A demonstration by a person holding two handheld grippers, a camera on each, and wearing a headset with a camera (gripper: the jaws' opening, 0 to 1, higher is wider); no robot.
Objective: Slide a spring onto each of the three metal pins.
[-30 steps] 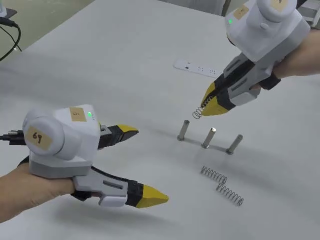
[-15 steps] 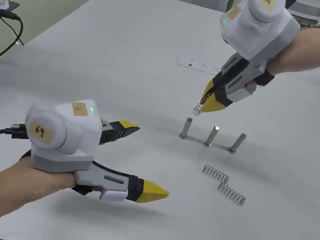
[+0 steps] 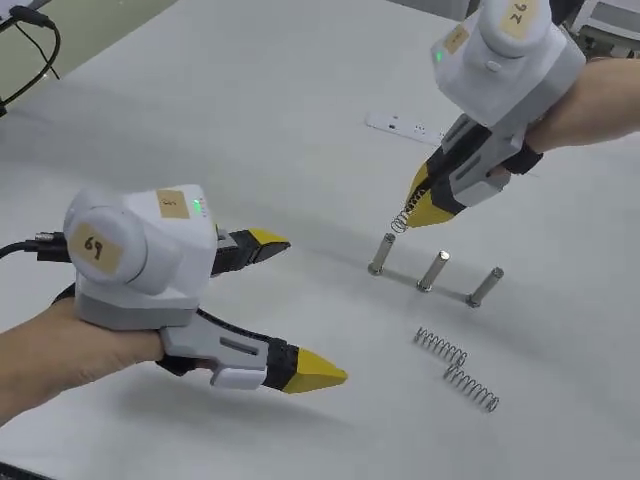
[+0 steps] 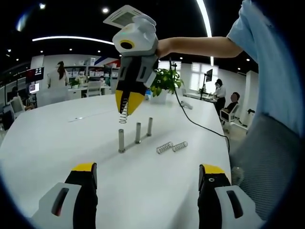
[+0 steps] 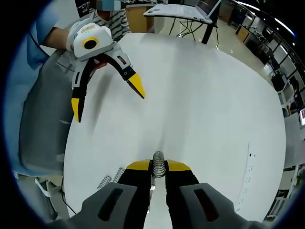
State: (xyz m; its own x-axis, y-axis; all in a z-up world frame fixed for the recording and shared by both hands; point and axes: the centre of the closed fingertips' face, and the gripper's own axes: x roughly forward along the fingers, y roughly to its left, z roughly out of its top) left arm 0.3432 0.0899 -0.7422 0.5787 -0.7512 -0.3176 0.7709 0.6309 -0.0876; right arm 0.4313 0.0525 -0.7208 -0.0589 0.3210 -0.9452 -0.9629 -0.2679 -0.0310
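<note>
Three short metal pins stand upright in a row on the white table: the left pin (image 3: 381, 254), the middle pin (image 3: 432, 271) and the right pin (image 3: 484, 286). My right gripper (image 3: 424, 202) is shut on a spring (image 3: 404, 218) that hangs from its tips just above the left pin (image 4: 121, 140). The same spring (image 5: 157, 163) shows between the yellow tips in the right gripper view. Two loose springs (image 3: 440, 348) (image 3: 470, 387) lie on the table in front of the pins. My left gripper (image 3: 300, 305) is open at the near left, holding nothing.
A white power strip (image 3: 404, 127) lies flat on the table beyond the pins. A black cable (image 3: 35, 55) runs at the far left edge. People sit at desks in the background of the left gripper view.
The right gripper with its spring has come down slightly, closer over the left pin. The head camera has shifted, so the whole scene sits a little differently.
</note>
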